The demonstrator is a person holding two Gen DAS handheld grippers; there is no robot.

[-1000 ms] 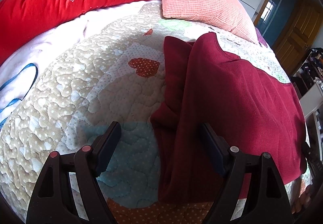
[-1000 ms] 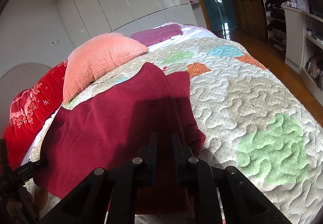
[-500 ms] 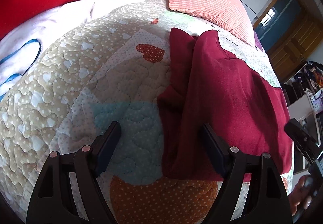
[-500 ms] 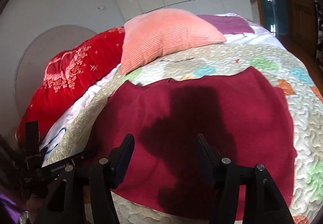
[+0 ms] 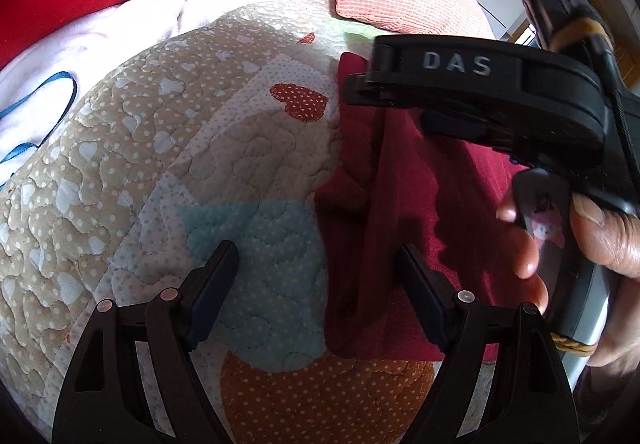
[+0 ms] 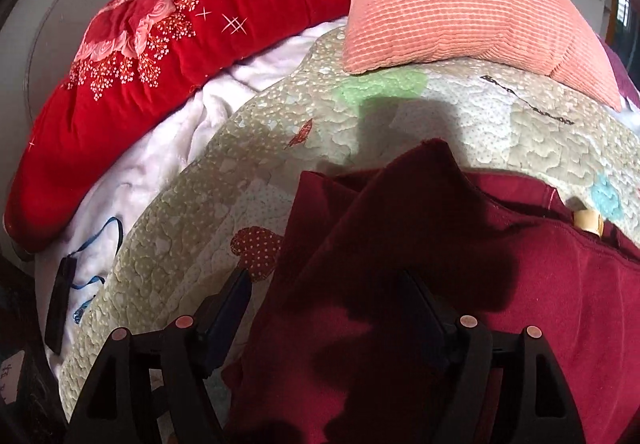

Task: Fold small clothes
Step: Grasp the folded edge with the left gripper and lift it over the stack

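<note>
At the left of the bed a red bolster (image 6: 132, 84) lies along the head edge on a white blanket (image 6: 160, 164); the patchwork quilt (image 5: 168, 172) in front of it lies bare and offers flat room to fold toward. The left gripper (image 5: 316, 276) hangs spread over the quilt, nothing between its jaws, the garment's left folded edge just inside its right finger. The maroon garment (image 6: 540, 284) lies on the quilt toward the bed's right side, a sleeve already turned over its body. It looks soft, light and limp, likely to sag and drag rather than slide; a pinch on the doubled left edge or a hem corner should carry it. The right gripper (image 6: 326, 304), its jaws just opened wide and clasping nothing, hovers over that fold. A pink cushion (image 6: 460, 4) bounds the far right.
</note>
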